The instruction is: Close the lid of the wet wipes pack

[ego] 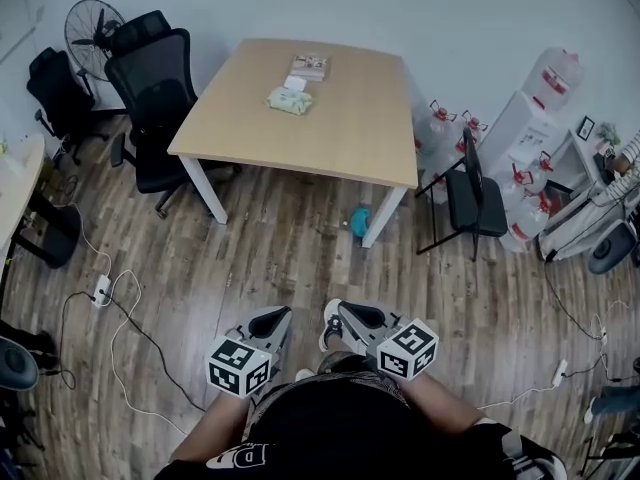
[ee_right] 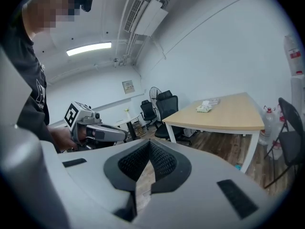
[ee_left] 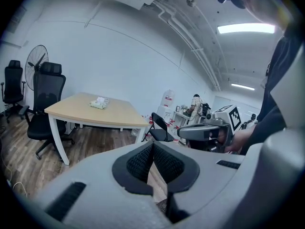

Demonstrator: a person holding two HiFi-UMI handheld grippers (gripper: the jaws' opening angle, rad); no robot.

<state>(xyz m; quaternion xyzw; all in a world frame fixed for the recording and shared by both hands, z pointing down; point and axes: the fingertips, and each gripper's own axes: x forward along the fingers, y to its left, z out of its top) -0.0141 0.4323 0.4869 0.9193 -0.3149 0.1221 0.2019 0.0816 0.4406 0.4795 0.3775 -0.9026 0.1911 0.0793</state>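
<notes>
The wet wipes pack (ego: 290, 100) is a pale green packet lying on the far part of the light wooden table (ego: 340, 138); a white flap shows at its far end. It appears small in the left gripper view (ee_left: 99, 104) and the right gripper view (ee_right: 205, 108). I stand well back from the table on the wood floor. My left gripper (ego: 270, 320) and right gripper (ego: 350, 318) are held side by side close to my body, far from the pack. Both are shut with nothing between the pads (ee_left: 138, 163) (ee_right: 164, 162).
A flat printed packet (ego: 310, 66) lies behind the pack. Black office chairs (ego: 155, 88) and a fan (ego: 90, 28) stand left of the table, a black folding chair (ego: 475, 193) and water bottles (ego: 445, 123) right. Cables (ego: 120, 308) run over the floor; a blue object (ego: 358, 222) sits by a table leg.
</notes>
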